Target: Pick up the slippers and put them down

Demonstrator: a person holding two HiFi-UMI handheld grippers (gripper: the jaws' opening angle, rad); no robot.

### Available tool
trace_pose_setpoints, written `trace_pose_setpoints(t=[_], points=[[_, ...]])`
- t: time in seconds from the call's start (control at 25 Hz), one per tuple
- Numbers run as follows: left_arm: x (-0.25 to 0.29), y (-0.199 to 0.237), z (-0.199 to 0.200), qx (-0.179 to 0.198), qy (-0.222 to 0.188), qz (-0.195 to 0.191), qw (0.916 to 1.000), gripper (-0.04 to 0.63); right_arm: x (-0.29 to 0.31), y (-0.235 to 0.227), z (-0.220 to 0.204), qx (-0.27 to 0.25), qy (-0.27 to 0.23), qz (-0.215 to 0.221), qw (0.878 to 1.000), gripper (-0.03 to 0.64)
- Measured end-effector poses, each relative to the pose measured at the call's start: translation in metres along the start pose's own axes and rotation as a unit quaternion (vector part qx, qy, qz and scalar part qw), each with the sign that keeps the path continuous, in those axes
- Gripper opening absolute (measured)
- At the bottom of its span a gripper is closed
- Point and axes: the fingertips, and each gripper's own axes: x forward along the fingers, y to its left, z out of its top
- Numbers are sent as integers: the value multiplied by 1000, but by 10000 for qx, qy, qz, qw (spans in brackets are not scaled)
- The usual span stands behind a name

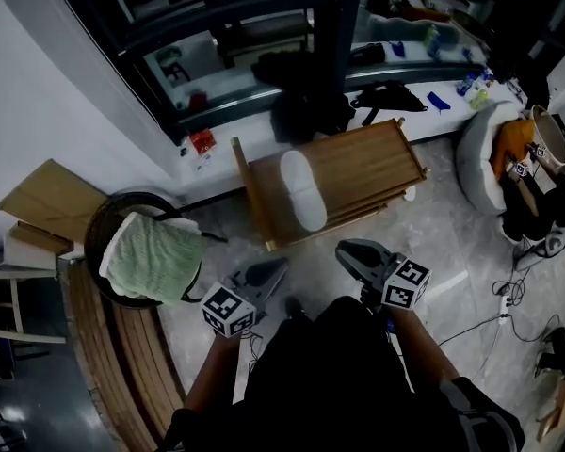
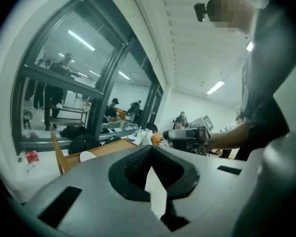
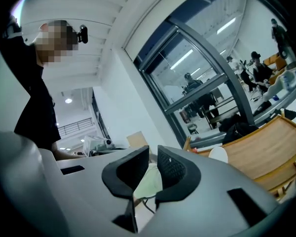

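- Low in the head view, the left gripper (image 1: 279,266) and right gripper (image 1: 344,250) both have their jaws closed together, empty.
- Just ahead, the white slippers (image 1: 303,189) lie on a wooden rack (image 1: 367,163), long axis pointing away toward the window; toe end unclear.

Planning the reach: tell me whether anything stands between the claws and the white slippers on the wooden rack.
Nothing visible does. The white slippers lie uncovered on the wooden rack, with only bare floor between them and the left claw and right claw. The basket stands off to the left.
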Motion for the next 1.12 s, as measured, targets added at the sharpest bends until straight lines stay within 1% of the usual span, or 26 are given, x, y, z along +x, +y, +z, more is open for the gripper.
trace_pose_setpoints(t=[0.12, 0.28, 0.44, 0.68, 0.72, 0.84, 0.96, 1.04, 1.12], points=[[4, 13, -1, -164, -29, 62, 9998, 11, 8, -16, -7, 147, 261, -51, 9995, 34], [17, 29, -6, -291, 143, 113, 9994, 11, 17, -41, -11, 564, 266, -39, 9980, 35], [35, 43, 3, -310, 232, 276, 9989, 11, 28, -67, -8, 987, 200, 167, 9948, 35], [67, 68, 23, -339, 289, 594, 9972, 11, 44, -101, 12, 1160, 140, 539, 9917, 38], [71, 71, 25, -341, 303, 661, 9968, 11, 46, -107, 13, 1228, 154, 599, 9905, 43], [84, 76, 31, -318, 394, 836, 9952, 11, 49, -123, 11, 1516, 136, 730, 9856, 86], [97, 81, 35, -255, 532, 879, 9944, 11, 53, -141, 7, 1815, 96, 772, 9803, 98], [105, 84, 33, -177, 668, 837, 9941, 11, 56, -153, -3, 2085, 108, 697, 9755, 120], [113, 89, 29, -123, 790, 748, 9940, 11, 59, -165, -17, 2401, 115, 529, 9692, 134]])
